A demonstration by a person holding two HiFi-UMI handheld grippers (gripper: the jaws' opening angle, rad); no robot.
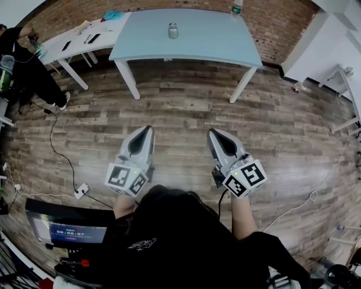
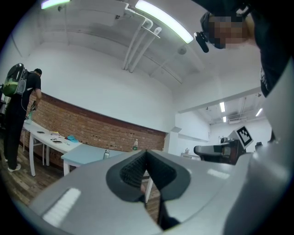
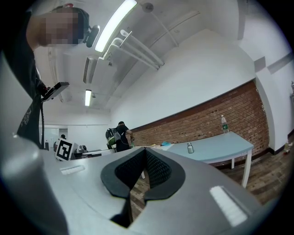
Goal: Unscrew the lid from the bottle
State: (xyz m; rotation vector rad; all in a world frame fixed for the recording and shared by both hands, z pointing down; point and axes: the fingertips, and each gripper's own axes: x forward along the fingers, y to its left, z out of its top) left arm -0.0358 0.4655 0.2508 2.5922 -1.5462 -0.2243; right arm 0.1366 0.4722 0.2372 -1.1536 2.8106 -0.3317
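Observation:
A small metal bottle with a lid [image 1: 173, 30] stands upright near the middle of the light blue table [image 1: 208, 45] at the far side of the room. It shows tiny in the left gripper view [image 2: 106, 154] and the right gripper view [image 3: 189, 148]. My left gripper [image 1: 149, 129] and right gripper [image 1: 212, 132] are held side by side over the wooden floor, well short of the table, both pointing level toward it. Both are shut with nothing between the jaws [image 2: 146, 153] [image 3: 145, 150].
A plastic water bottle [image 1: 236, 7] stands at the blue table's far edge. A white table [image 1: 73, 45] with small items is at the left, with a person [image 1: 22, 62] beside it. Cables and a power strip [image 1: 81, 190] lie on the floor at left. A screen [image 1: 67, 228] is near me.

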